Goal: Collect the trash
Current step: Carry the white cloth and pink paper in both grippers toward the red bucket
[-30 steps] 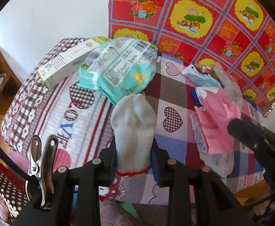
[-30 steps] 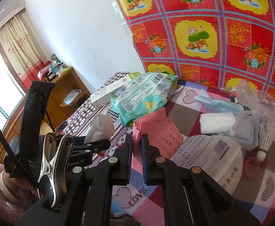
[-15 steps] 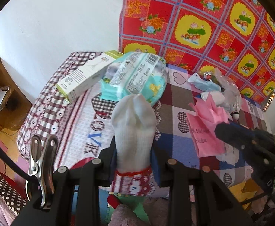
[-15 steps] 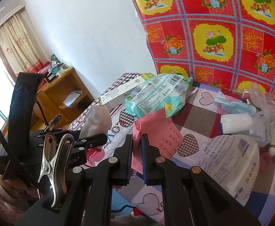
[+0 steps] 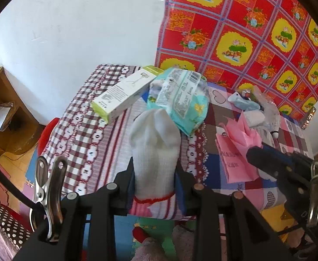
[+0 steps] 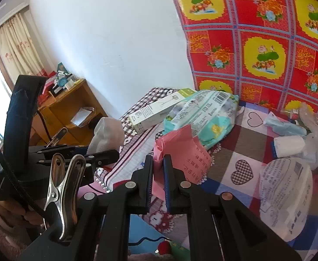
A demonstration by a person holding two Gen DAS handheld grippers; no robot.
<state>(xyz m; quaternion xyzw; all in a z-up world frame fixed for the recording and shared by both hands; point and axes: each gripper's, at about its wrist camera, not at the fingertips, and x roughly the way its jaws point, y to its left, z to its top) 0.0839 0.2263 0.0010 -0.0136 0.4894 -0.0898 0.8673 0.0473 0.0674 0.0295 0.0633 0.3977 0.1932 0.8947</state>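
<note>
My left gripper (image 5: 154, 174) is shut on a white knitted sock (image 5: 154, 139) with a red-trimmed cuff; the sock stands up between the pads, above the table's near edge. My right gripper (image 6: 157, 163) is shut on a crumpled pink paper (image 6: 180, 150) with printed characters. In the left wrist view the pink paper (image 5: 239, 143) hangs at the right, off the tip of the right gripper (image 5: 254, 152). In the right wrist view the sock (image 6: 107, 134) and the left gripper (image 6: 102, 152) appear at the left.
The table (image 5: 89, 134) wears a patchwork heart cloth. On it lie a green-white box (image 5: 124, 93), a teal wipes pack (image 5: 185, 100), a shuttlecock (image 5: 274, 124), clear wrappers and a white round pack (image 6: 287, 193). A wooden shelf (image 6: 71, 113) stands at the left wall.
Both grippers have drawn back and slightly up from the table, each keeping its thing. The table's near edge and the floor below have come into view.
</note>
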